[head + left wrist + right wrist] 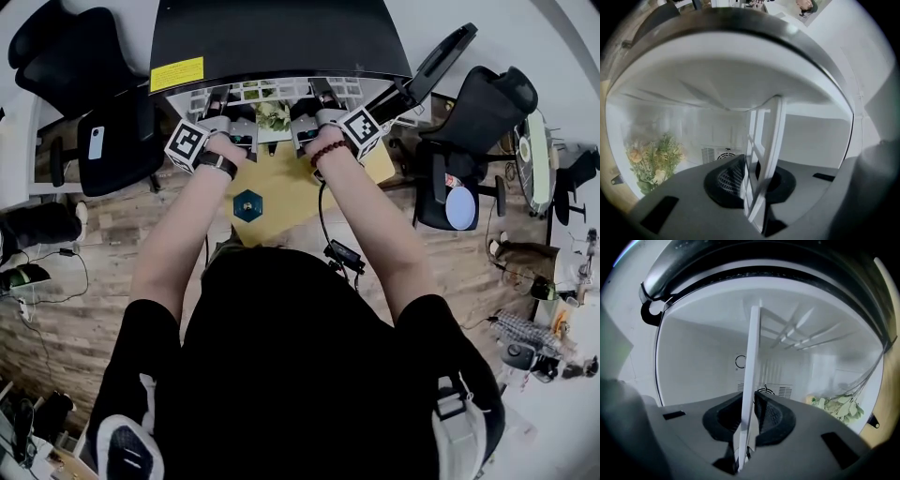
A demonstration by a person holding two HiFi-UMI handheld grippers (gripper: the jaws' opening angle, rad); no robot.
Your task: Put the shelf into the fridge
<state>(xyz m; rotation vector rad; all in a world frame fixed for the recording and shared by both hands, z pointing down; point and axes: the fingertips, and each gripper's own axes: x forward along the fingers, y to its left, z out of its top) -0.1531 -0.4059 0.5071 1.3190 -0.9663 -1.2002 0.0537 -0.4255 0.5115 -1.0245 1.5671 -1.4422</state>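
Spanning the fridge point(281, 37) mouth, the shelf point(272, 91) is clamped at its near edge by the left gripper point(751, 180) and right gripper point(747, 420); two-sided support is presumably meant for level, even entry.

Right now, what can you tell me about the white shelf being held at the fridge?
The shelf is a flat white lattice of bars, plastic-looking and thin when seen edge-on. The left gripper and the right gripper each pinch its near edge. It is held roughly level at the open front of the fridge, partly inside, above a bunch of flowers.
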